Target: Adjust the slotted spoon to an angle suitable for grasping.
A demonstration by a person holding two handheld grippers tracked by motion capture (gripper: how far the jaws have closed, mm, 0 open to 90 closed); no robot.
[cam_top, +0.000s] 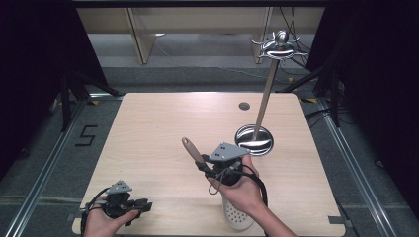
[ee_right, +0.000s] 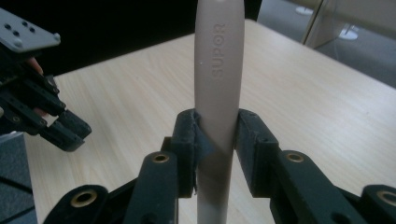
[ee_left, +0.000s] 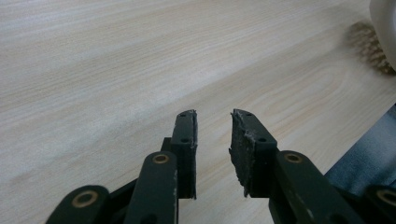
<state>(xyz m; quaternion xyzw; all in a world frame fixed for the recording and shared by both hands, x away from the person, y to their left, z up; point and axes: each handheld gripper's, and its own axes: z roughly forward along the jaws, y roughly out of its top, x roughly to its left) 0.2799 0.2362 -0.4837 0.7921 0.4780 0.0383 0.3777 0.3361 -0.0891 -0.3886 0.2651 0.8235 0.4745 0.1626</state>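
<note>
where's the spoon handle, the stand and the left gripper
spoon handle [ee_right: 219, 70], right gripper view, on its beige shaft above the jaws
stand [cam_top: 254, 140], high view, on its round metal base
left gripper [ee_left: 213, 140], left gripper view, in the gap midway between its fingertips

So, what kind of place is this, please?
Probably a lab or recording workspace, not a kitchen: a bare wooden table on grey carpet, dark curtains at the sides, cables behind, and a marked "5" on the floor.

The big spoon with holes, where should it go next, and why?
Probably up and over toward the hanging stand. The right tongs grip the slotted spoon by its handle, lifted near the table's front edge, and the hooks at the stand's top look free. The left tongs rest open, holding nothing.
</note>
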